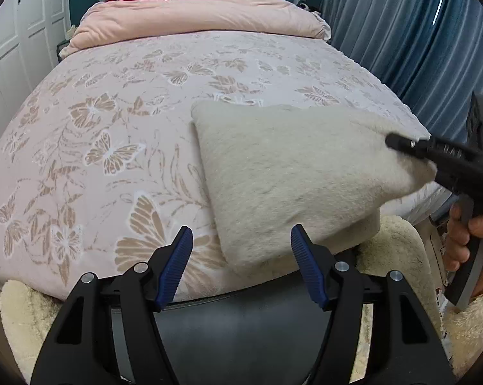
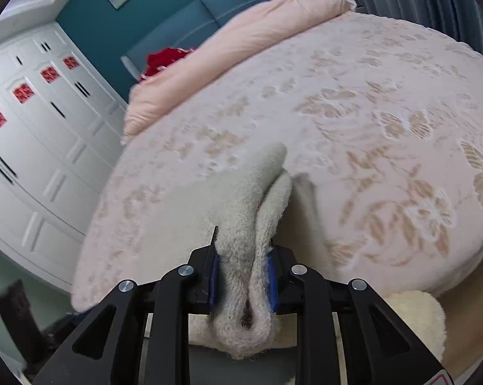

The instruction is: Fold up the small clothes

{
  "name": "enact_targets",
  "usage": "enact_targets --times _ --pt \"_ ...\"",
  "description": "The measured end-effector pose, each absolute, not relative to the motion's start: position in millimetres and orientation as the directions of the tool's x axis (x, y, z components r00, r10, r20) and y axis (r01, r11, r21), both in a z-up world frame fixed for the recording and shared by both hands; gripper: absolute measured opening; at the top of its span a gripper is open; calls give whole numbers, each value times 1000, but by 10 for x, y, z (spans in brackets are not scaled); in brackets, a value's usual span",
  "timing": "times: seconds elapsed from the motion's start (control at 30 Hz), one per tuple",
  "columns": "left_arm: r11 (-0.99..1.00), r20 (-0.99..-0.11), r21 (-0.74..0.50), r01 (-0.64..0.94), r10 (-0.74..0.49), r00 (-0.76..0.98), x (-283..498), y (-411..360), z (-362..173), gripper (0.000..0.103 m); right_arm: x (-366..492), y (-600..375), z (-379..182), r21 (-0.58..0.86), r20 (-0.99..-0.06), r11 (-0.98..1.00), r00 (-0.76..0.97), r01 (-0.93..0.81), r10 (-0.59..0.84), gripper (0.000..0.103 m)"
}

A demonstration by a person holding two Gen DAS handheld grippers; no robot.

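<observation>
nowhere legible writing on fleece garment (image 1: pixel 292 176)

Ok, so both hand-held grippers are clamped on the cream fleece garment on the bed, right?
Not both. The right hand-held gripper is clamped on the cream fleece garment on the bed, but the left wrist view shows the left hand-held gripper open, with nothing gripped.

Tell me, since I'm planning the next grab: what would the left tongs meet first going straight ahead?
Probably the cream fleece garment, its near corner lying between the open left tongs; depth is uncertain.
</observation>
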State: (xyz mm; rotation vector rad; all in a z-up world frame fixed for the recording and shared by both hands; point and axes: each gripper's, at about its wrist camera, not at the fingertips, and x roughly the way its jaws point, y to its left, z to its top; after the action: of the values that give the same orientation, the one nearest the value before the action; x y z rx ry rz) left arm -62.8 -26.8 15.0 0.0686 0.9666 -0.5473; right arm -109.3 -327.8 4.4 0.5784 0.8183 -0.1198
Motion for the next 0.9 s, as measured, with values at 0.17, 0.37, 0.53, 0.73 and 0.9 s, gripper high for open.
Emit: enact_targets --times 0.17,0.37,0.53,0.73,0.9 --pt "871 -816 -145 470 -374 441 -613 -358 111 62 -1203 -3473 -634 456 -814 779 555 430 171 31" --pt "891 -819 -92 445 -321 475 -596 -352 128 77 -1254 -3364 44 314 -788 848 616 427 -19 38" --pt "922 -835 -108 373 -288 469 -524 -200 81 82 -1040 -2756 287 447 -724 878 645 172 243 19" --pt "945 -842 -114 306 -256 476 -468 -26 79 83 -648 -2003 -669 425 -845 900 399 96 356 14" --pt "948 -835 -115 296 -254 489 -476 35 95 87 -775 -2123 -154 436 -800 893 503 115 326 15"
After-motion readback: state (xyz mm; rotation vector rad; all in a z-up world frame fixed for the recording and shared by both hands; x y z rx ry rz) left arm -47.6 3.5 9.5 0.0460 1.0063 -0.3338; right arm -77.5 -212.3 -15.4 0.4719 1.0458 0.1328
